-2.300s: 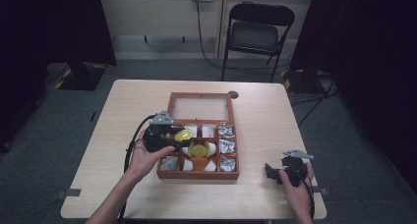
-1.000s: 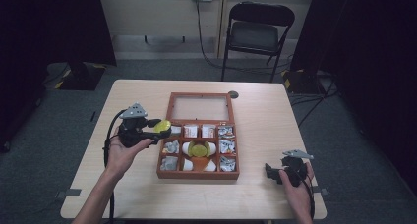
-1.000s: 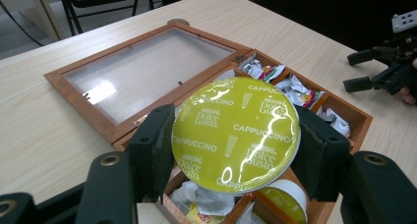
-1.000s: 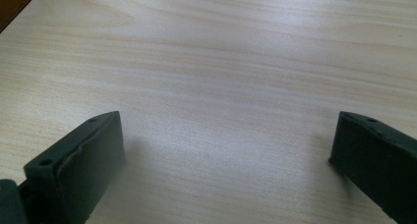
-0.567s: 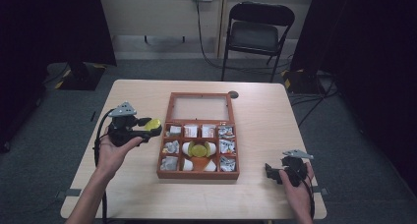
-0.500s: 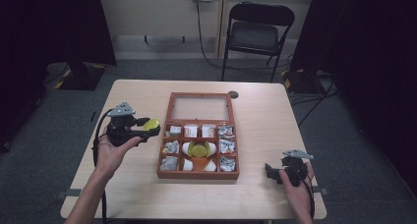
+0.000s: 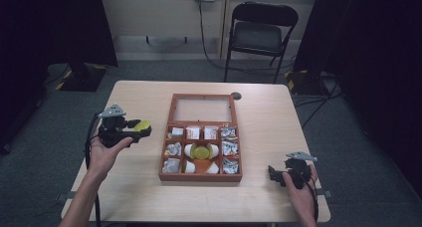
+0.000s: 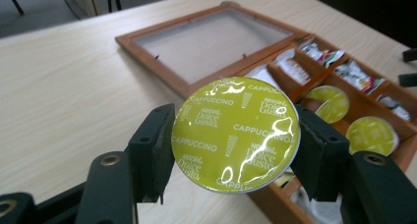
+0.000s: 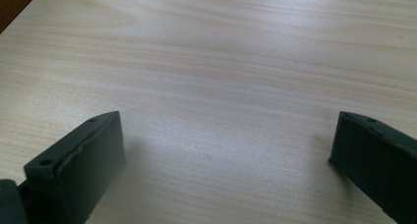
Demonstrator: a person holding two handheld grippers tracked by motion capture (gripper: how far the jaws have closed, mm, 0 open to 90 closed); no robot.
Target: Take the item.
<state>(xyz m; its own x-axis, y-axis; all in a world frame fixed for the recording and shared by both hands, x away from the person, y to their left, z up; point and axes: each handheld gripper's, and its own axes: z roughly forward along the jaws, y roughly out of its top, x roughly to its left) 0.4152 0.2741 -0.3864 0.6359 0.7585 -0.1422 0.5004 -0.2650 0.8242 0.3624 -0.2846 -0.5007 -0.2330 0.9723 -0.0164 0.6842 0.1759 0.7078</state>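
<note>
My left gripper is shut on a yellow-green cappuccino capsule, held above the table left of the wooden box. In the high view the capsule shows at the jaw tips. The box lies open, its glass lid flat behind it, and its compartments hold sachets and two more yellow-green capsules. My right gripper rests low at the table's front right corner. Its jaws are wide apart over bare wood with nothing between them.
A folding chair stands beyond the table's far edge. A small dark round disc lies on the table behind the lid. The table's left half and front strip are bare wood.
My left gripper lifted the capsule out of the box and carried it leftward, clear of the box. The right gripper has stayed put.
</note>
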